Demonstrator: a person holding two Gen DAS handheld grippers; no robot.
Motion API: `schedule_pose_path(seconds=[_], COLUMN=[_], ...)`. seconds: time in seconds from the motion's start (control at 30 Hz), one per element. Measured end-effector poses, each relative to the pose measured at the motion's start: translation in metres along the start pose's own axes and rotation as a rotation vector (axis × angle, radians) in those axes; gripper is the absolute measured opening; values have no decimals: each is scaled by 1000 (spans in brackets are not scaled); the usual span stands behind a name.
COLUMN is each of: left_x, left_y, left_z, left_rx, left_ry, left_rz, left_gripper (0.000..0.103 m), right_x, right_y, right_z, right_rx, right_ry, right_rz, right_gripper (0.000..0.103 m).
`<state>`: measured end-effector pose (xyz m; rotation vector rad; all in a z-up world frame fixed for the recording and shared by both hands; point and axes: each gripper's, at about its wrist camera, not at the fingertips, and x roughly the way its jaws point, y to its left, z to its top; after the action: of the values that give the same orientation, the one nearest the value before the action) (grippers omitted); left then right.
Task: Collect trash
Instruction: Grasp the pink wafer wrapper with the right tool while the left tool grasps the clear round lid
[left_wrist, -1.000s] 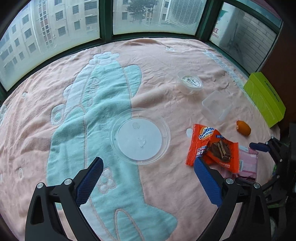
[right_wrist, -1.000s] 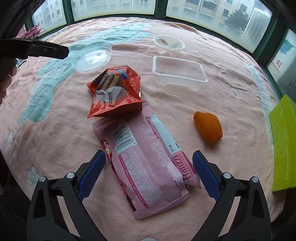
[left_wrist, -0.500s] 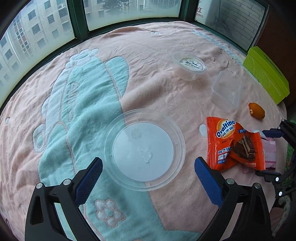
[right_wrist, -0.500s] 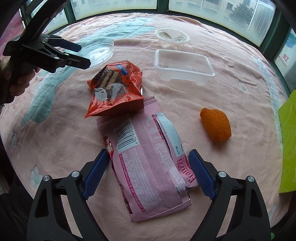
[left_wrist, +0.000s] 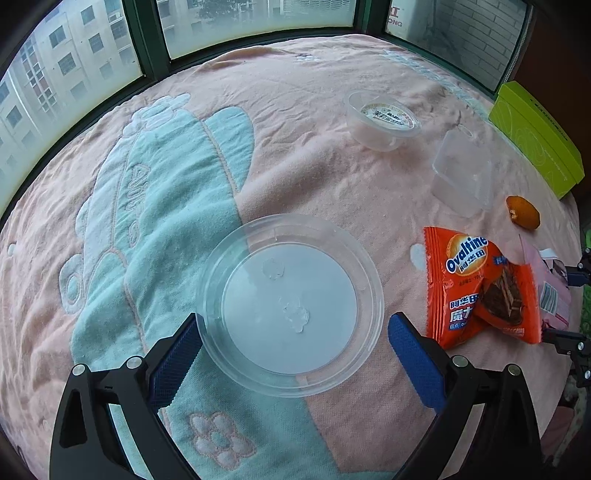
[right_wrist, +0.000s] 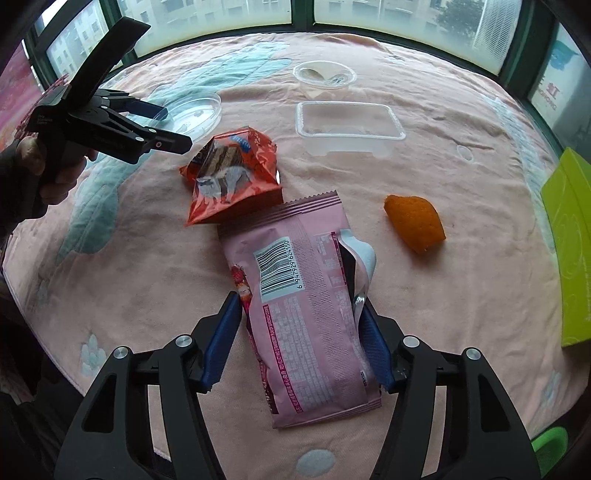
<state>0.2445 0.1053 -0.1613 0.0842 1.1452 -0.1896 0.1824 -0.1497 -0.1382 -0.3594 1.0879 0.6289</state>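
A pink snack wrapper (right_wrist: 306, 314) lies lengthwise between the fingers of my right gripper (right_wrist: 299, 339). The jaws are closing; both blue pads touch its long edges and it buckles, one flap lifting. An orange Ovaltine wrapper (right_wrist: 236, 177) lies just beyond it, overlapping its far end. My left gripper (left_wrist: 295, 354) stands open low over a clear round plastic dish (left_wrist: 291, 310), one pad on each side of the rim. In the right wrist view a hand holds the left gripper (right_wrist: 175, 125) over that dish (right_wrist: 195, 110).
A piece of orange peel (right_wrist: 413, 221), a clear rectangular tray (right_wrist: 347, 125) and a small clear cup (right_wrist: 325, 75) lie on the pink blanket (left_wrist: 332, 192). A lime-green box (right_wrist: 569, 251) stands at the right edge. Windows run along the far side.
My left gripper came down toward the round dish and now straddles it. The right gripper's jaws narrowed from wide open onto the pink wrapper, which has buckled.
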Motion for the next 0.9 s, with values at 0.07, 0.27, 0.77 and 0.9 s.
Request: schedule_pose_path(seconds=[0.07,0.27,0.77,0.9], left_x=[-1,-7,-76,-99], left_y=[0,-1,-22,-38], left_z=[-1,-3,-17,-19], left_rx=[-6,-24,-88,-79], left_ry=[-15,-40,-167,-207], left_rz=[6,35,28,21], left_gripper=[94,88,88,88], right_x=[-5,-22,-87,-104], right_y=[-2,-10,-10,-5], right_z=[-5,-16,-38,-44], right_rx=[27,113,354,373], right_ry=[-5,-39,-198,-227], right_rz=[-3,-21,-60,-103], right_gripper=[62,62,62,62])
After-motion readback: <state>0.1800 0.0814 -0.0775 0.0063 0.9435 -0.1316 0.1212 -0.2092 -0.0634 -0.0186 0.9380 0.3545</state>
